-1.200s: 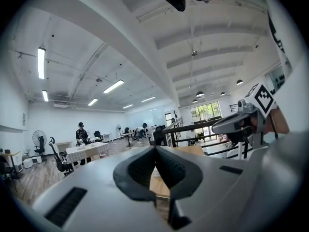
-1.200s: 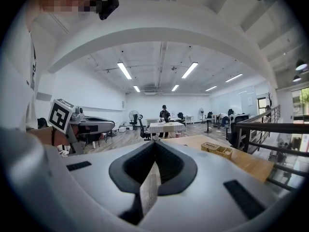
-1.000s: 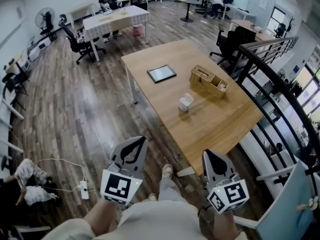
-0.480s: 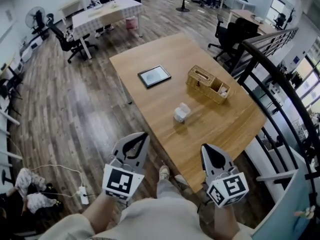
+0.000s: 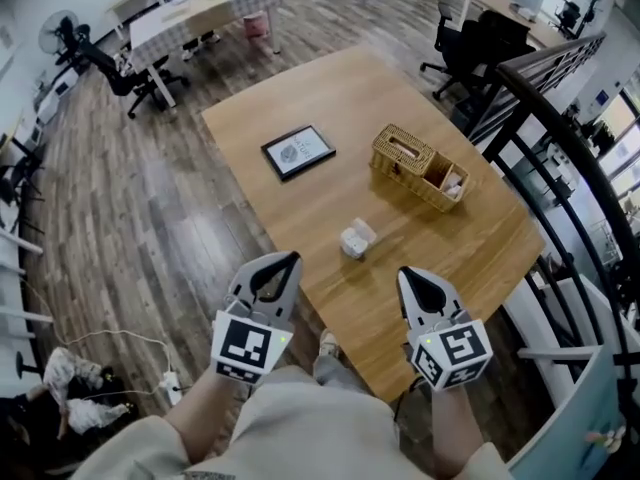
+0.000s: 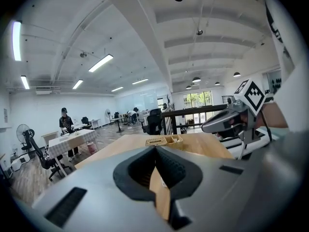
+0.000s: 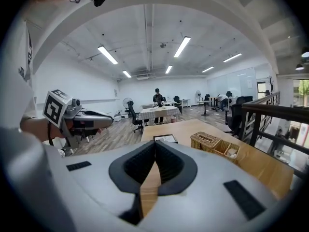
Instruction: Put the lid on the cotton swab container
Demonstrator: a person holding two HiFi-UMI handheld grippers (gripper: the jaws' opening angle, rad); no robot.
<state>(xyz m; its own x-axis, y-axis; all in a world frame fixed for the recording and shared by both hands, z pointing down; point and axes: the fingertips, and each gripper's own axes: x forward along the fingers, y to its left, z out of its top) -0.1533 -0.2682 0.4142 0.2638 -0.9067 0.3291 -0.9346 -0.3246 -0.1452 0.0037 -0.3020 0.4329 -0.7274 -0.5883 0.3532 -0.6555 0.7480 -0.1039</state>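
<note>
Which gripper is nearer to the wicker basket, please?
Right. The right gripper is on the near side of the wicker basket, roughly in line with it; the left gripper is farther off leftward.

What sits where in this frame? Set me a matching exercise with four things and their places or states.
Things:
1. tablet
2. wicker basket
3. cotton swab container
4. left gripper

Places or states:
a. jaws together, nothing between them
b. lying flat, farthest left of the things on the table
c. farthest right of the things on the table
d. the thing on the table nearest the grippers

Pairs: 1-b, 2-c, 3-d, 4-a
</note>
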